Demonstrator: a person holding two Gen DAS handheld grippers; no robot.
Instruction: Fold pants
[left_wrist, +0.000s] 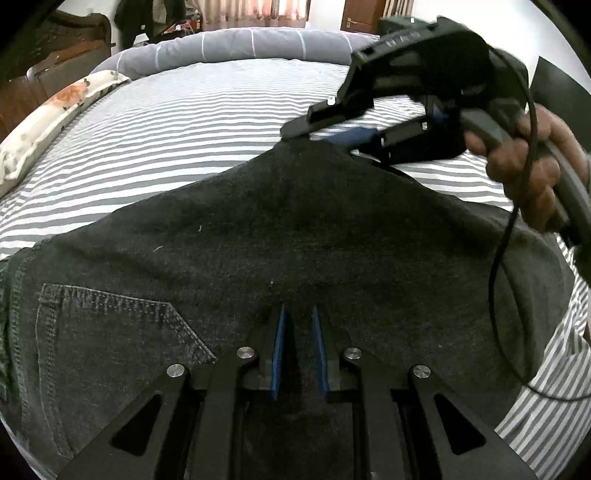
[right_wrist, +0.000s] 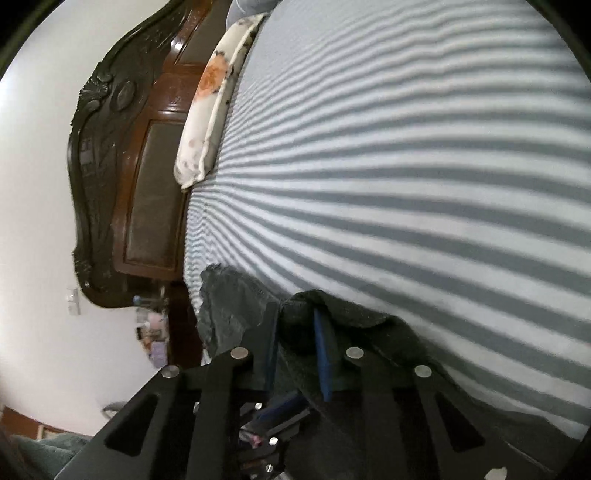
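Dark grey denim pants (left_wrist: 258, 251) lie on the striped bed, a back pocket (left_wrist: 110, 332) at lower left. My left gripper (left_wrist: 299, 314) sits low over the near part of the pants; its blue pads are close together with dark cloth between them. My right gripper (left_wrist: 325, 136) is at the far edge of the pants, shut on a raised fold there. In the right wrist view the right gripper (right_wrist: 295, 317) pinches a bunch of the pants (right_wrist: 229, 306) between its fingers.
The bed sheet (left_wrist: 203, 122) is grey and white striped. A floral pillow (left_wrist: 48, 122) lies along the left side by a dark wooden headboard (right_wrist: 110, 166). A grey rolled blanket (left_wrist: 240, 44) lies across the far end. A black cable (left_wrist: 498, 258) hangs from the right gripper.
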